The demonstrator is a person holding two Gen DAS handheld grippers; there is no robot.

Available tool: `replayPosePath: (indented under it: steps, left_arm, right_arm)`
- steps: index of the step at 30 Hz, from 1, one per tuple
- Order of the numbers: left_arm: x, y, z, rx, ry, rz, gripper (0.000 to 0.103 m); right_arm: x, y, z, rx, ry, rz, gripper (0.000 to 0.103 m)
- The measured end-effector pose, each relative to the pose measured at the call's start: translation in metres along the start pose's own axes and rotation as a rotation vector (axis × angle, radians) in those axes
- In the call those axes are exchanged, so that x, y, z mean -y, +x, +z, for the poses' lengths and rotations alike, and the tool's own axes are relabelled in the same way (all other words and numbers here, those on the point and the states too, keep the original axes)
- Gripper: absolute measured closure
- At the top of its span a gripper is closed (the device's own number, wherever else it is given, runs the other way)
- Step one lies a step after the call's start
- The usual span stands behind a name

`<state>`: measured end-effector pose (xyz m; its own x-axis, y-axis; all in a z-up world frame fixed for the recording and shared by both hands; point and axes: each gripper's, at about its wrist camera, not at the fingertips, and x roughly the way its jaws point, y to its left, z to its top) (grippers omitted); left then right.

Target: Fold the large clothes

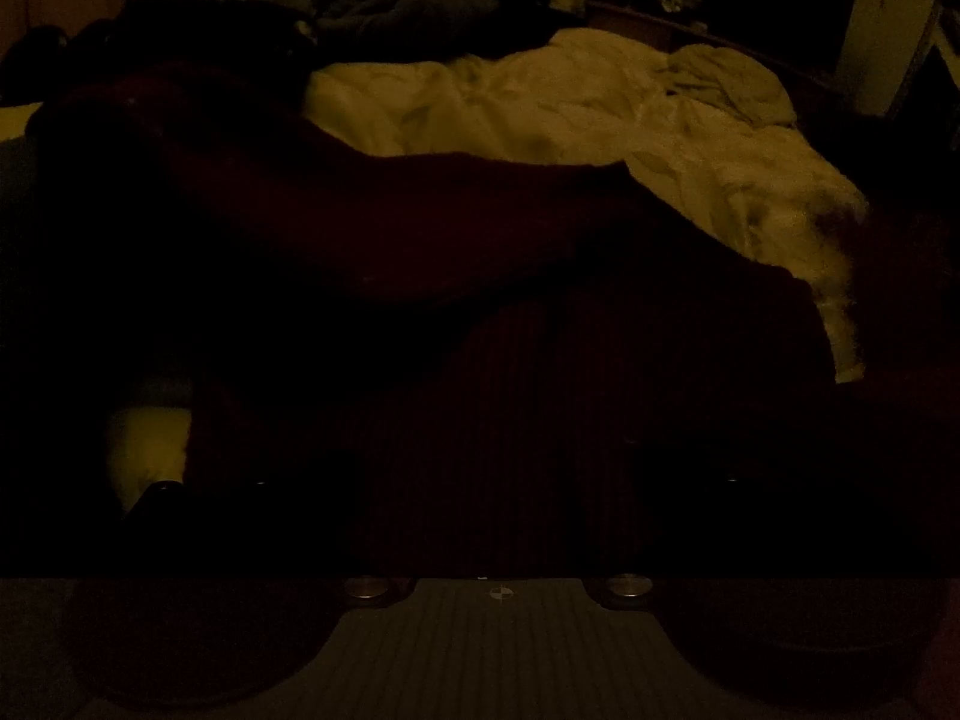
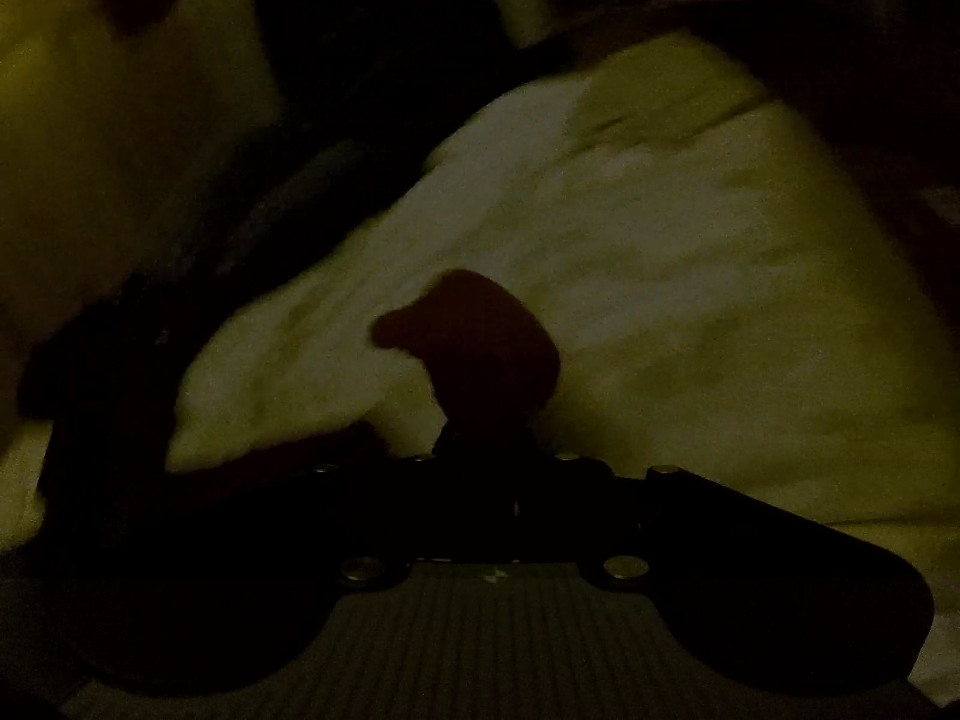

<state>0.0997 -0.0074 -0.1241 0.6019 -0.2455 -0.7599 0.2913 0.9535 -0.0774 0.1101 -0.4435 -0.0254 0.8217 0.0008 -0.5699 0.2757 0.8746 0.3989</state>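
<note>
A dark red garment (image 1: 372,222) lies spread over a cream duvet (image 1: 540,102) on a bed, one long part stretching to the left. In the very dim left wrist view my left gripper (image 1: 495,483) rests low over the garment's ribbed edge. One of its fingers (image 1: 161,489) shows at the left, far from the other, so the jaws stand wide. In the right wrist view my right gripper (image 2: 480,441) is shut on a bunched fold of the dark red garment (image 2: 480,342), which pokes up past the closed jaws over the duvet (image 2: 690,312).
Dark clothes and bedding (image 1: 390,12) are heaped at the far side of the bed. Dark furniture (image 1: 750,0) stands behind at the right. The right wrist view is blurred; a dark strip (image 2: 288,198) crosses its left side.
</note>
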Motion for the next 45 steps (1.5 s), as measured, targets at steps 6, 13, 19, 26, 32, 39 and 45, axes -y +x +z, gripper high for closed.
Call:
replayPosePath:
  steps: [6, 13, 19, 26, 32, 39, 45]
  left_arm:
    - [0.001, -0.002, 0.001, -0.002, 0.007, 0.007, 0.000]
    - [0.003, -0.002, 0.001, -0.002, 0.013, 0.011, 0.000]
    - [0.006, 0.002, 0.004, -0.016, 0.032, 0.026, 0.000]
    - [0.001, -0.010, 0.031, 0.015, 0.000, 0.025, 0.000]
    - [0.038, 0.004, 0.087, 0.141, 0.232, 0.146, 0.000]
    - [0.060, 0.073, 0.119, 0.077, 0.342, 0.114, 0.000]
    - [0.066, 0.144, 0.102, -0.018, 0.314, 0.202, 0.000]
  right_arm:
    - [0.108, -0.045, 0.020, 0.164, 0.154, -0.212, 0.088]
    - [0.170, -0.065, 0.012, 0.260, 0.275, -0.355, 0.088]
    - [0.166, -0.041, -0.010, 0.083, 0.364, -0.249, 0.052]
    - [0.101, -0.076, 0.012, 0.327, 0.231, -0.212, 0.021]
    - [0.013, -0.030, 0.020, 0.078, -0.005, 0.149, 0.012]
    - [-0.010, 0.119, -0.029, -0.413, 0.198, 0.217, 0.025]
    - [0.013, 0.147, -0.081, -0.508, 0.269, 0.229, 0.037]
